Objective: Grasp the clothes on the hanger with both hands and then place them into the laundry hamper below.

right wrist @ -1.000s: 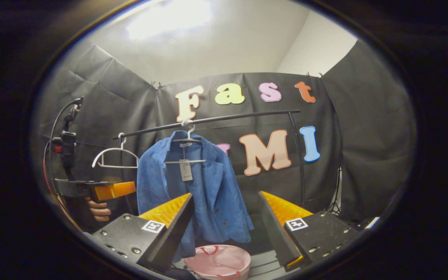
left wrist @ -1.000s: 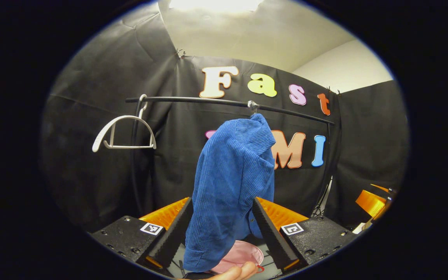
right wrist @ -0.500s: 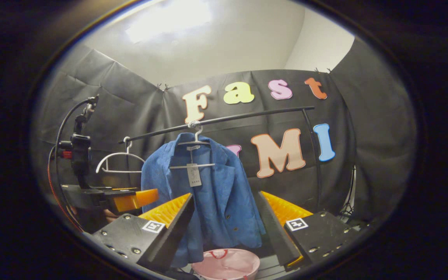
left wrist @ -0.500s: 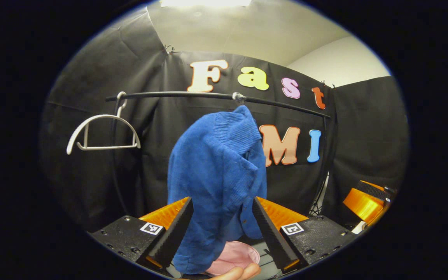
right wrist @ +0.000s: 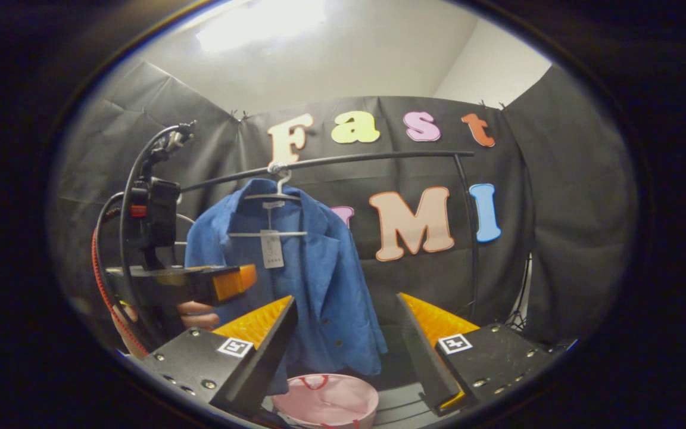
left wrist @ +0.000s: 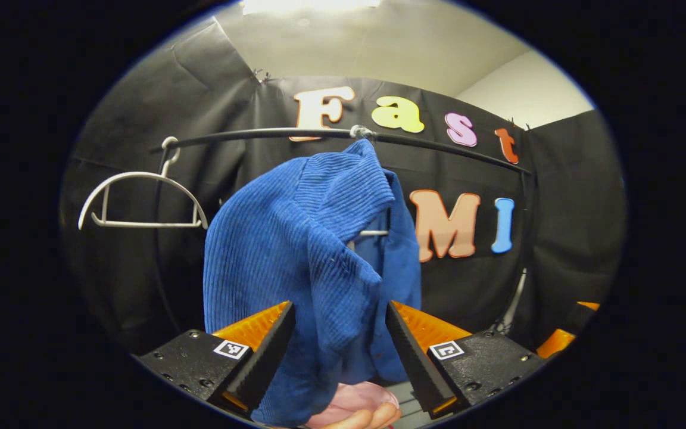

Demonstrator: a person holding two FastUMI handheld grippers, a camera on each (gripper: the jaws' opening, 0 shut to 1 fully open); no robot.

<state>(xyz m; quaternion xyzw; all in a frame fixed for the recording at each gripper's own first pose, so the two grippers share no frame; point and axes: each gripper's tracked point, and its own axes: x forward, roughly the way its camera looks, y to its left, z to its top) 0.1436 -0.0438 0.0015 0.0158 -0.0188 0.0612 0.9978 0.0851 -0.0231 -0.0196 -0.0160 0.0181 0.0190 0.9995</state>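
Note:
A blue corduroy jacket hangs on a white hanger from the black rail. My left gripper is open, and the jacket's near shoulder and sleeve hang between its two fingers without being pressed. From the right gripper view, the left gripper sits at the jacket's left side, held by a hand. My right gripper is open and stands back from the jacket front, holding nothing. The pink laundry hamper sits on the floor below the jacket.
An empty white hanger hangs at the left end of the rail. The rail's upright post stands to the right. A fingertip shows in front of the hamper. Part of the right gripper shows at the right edge.
My left gripper has moved up and in toward the jacket, which now looms larger between its fingers. The right gripper has stayed roughly where it was, still open.

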